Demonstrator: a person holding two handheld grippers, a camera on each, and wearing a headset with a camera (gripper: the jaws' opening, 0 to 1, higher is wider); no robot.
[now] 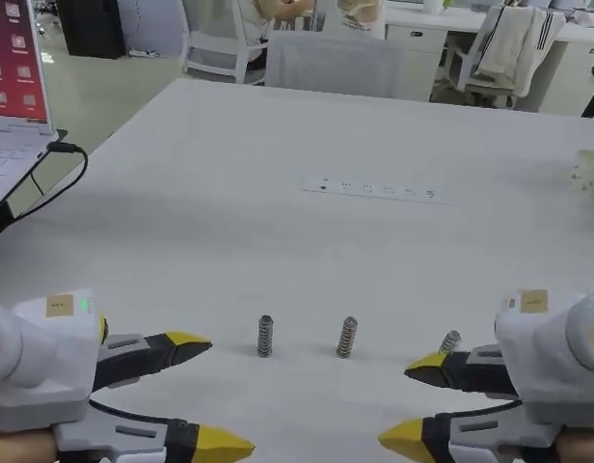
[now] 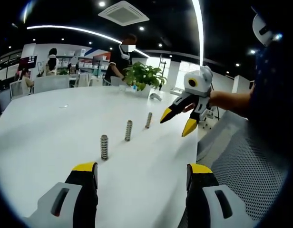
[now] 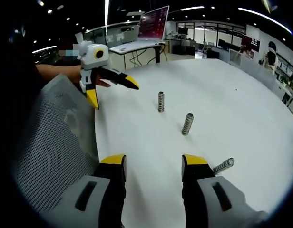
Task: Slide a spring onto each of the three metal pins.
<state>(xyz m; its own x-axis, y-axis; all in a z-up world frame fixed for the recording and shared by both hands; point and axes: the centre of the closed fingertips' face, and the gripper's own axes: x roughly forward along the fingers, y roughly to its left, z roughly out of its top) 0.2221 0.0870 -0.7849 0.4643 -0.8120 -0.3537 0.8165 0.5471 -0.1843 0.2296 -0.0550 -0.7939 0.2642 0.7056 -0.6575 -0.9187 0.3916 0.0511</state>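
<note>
Three springs [image 1: 347,338] in row on table [image 1: 278,145], rightmost leaning, L gripper [image 1: 228,394] spread, R gripper [image 1: 396,405] spread

Silver springs [image 1: 346,338]; white table [image 1: 278,251]; red laptop screen [image 1: 12,60]

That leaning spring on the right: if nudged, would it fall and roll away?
Probably tips easily: the leaning spring is thin and already well off upright, unlike the other two springs. Once down, being round, it would likely roll on the smooth table. Its open coils should give a little if squeezed.
</note>
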